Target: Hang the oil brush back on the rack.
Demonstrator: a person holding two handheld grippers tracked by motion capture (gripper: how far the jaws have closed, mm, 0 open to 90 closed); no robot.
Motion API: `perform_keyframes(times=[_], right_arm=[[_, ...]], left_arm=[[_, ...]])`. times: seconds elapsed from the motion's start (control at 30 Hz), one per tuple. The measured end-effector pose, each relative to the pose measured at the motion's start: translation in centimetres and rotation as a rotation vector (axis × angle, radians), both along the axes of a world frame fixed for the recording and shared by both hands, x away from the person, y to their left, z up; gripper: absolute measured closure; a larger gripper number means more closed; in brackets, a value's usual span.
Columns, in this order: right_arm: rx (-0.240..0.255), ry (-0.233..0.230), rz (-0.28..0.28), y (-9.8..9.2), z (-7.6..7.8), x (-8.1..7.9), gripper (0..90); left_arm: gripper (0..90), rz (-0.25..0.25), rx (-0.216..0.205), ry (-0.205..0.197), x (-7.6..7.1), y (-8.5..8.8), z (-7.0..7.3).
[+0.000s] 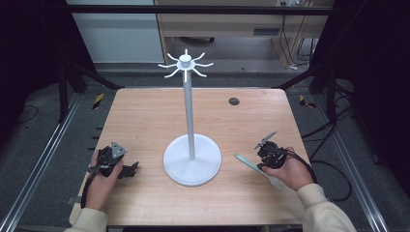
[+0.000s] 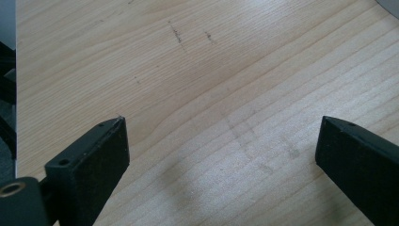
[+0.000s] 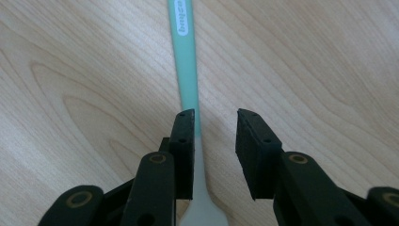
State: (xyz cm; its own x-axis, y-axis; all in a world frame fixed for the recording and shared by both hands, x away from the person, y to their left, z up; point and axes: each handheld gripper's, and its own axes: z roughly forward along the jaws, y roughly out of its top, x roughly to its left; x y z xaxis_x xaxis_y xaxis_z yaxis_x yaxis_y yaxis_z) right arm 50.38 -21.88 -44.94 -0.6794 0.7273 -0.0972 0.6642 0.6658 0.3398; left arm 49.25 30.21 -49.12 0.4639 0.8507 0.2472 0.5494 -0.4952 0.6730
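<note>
High view: we see a white hook stand mid-table, its pole upright, and a teal-handled utensil lying flat just right of its base, long axis diagonal, teal end toward the stand, pale end toward our right hand. The right gripper sits over it; the left gripper rests on the table well left of the stand. Left gripper view: jaws wide apart over bare wood, nothing between them. Right gripper view: the right gripper jaws stand apart, not clamped; the utensil runs straight away from the camera, hugging the left jaw, off centre. We'd judge a pick is in hand: shift so the handle sits mid-gap, then close square across the narrow neck.
</note>
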Motion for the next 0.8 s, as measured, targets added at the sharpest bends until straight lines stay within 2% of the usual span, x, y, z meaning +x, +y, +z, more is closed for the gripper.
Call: perform_keyframes(times=[0.47,0.53,0.63,0.8], right_arm=[[-0.037,0.06,0.031,0.4,-1.3,-0.1,72.8],[-0.043,0.056,0.053,0.3,-1.4,0.0,73.2],[-0.043,0.074,0.036,0.4,-1.4,0.1,73.8],[-0.051,0.085,0.052,0.4,-1.6,0.2,75.4]], left_arm=[[2.9,0.0,0.001,0.001,0.0,0.0,0.0],[2.9,0.0,0.002,0.0,0.0,0.0,0.1],[2.9,0.0,0.002,0.0,0.0,0.0,0.1],[2.9,0.0,0.002,0.0,0.0,0.0,0.1]])
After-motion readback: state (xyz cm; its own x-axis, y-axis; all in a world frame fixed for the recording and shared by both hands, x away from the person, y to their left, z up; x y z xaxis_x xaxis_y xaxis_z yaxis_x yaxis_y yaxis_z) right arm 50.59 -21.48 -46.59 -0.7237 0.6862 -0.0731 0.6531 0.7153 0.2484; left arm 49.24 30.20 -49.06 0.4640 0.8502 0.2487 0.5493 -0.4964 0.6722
